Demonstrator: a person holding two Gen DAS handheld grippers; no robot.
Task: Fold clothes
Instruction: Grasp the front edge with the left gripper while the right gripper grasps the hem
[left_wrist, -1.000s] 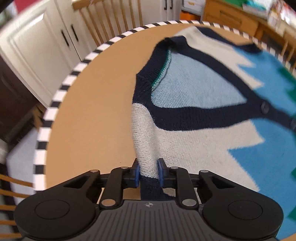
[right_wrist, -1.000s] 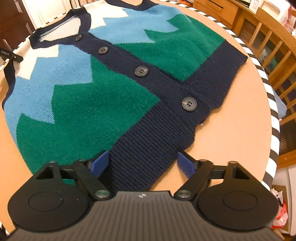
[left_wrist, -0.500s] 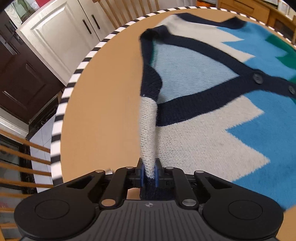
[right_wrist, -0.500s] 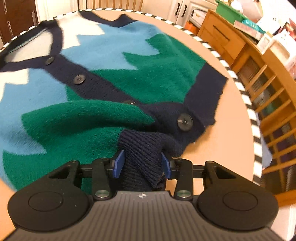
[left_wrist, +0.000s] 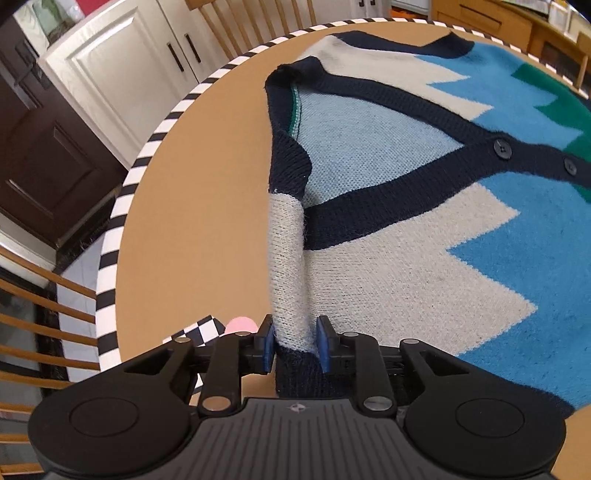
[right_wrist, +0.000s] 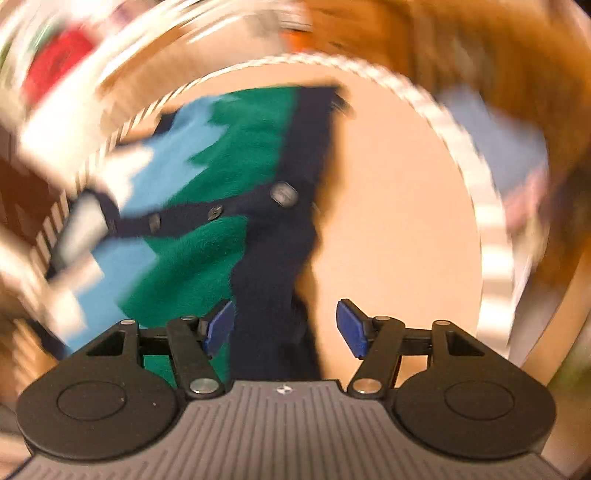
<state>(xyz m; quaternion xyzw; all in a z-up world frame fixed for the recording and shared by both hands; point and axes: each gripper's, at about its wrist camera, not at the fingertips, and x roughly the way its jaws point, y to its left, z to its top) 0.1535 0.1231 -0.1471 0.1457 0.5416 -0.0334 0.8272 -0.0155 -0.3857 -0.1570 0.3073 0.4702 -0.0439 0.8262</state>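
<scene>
A knitted cardigan (left_wrist: 406, 229) in cream, blue, green and navy lies buttoned on a round tan table (left_wrist: 192, 206). My left gripper (left_wrist: 294, 347) is over the near table edge. Its jaws are opening, with the pads still against a cream and navy shoulder strip (left_wrist: 288, 266) that rises in a ridge to them. The right wrist view is blurred by motion. There my right gripper (right_wrist: 284, 326) has its jaws wide and opening. The cardigan's navy hem (right_wrist: 273, 295) lies between them beside the left pad (right_wrist: 219, 325), clear of the right one.
The table has a black-and-white striped rim (left_wrist: 125, 192). A checkered patch (left_wrist: 207, 328) and something pink (left_wrist: 240, 325) show just left of my left gripper. Wooden chairs (left_wrist: 37, 314) stand at the left and at the far side, with white cabinets (left_wrist: 110, 74) behind.
The left gripper dragged the shoulder strip along, pinched tighter, then widened slightly. The right gripper closed on the navy hem, then spread wide and swung, blurring its view.
</scene>
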